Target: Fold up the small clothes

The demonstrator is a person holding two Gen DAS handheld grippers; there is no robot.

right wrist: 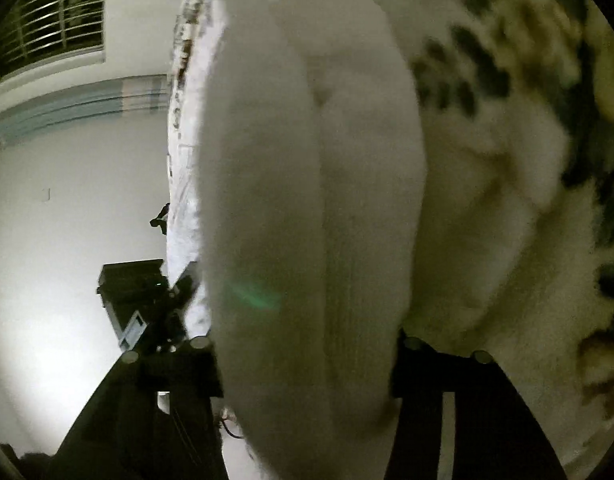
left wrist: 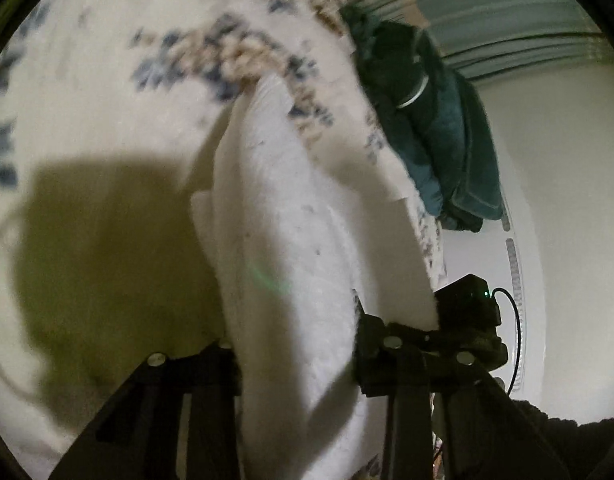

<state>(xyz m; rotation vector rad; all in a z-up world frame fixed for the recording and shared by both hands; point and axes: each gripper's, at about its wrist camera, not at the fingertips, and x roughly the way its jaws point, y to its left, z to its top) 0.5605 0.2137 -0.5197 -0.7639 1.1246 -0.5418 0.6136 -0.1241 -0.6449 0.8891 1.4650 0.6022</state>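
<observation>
A small white fleecy garment point(left wrist: 283, 240) hangs bunched between the fingers of my left gripper point(left wrist: 297, 344), which is shut on it above a floral bedspread point(left wrist: 107, 80). In the right wrist view the same white garment point(right wrist: 307, 200) fills the middle, doubled into two thick folds. My right gripper point(right wrist: 307, 364) is shut on it. Both views are tilted and blurred. The other gripper point(left wrist: 467, 308) shows at the right of the left wrist view, and the other gripper point(right wrist: 147, 300) shows at the left of the right wrist view.
A dark teal cloth pile point(left wrist: 439, 120) lies at the bedspread's far edge. White walls point(right wrist: 67, 220), a striped curtain point(left wrist: 507, 20) and a barred window point(right wrist: 51, 12) lie beyond. The bedspread point(right wrist: 507, 160) has dark leaf prints.
</observation>
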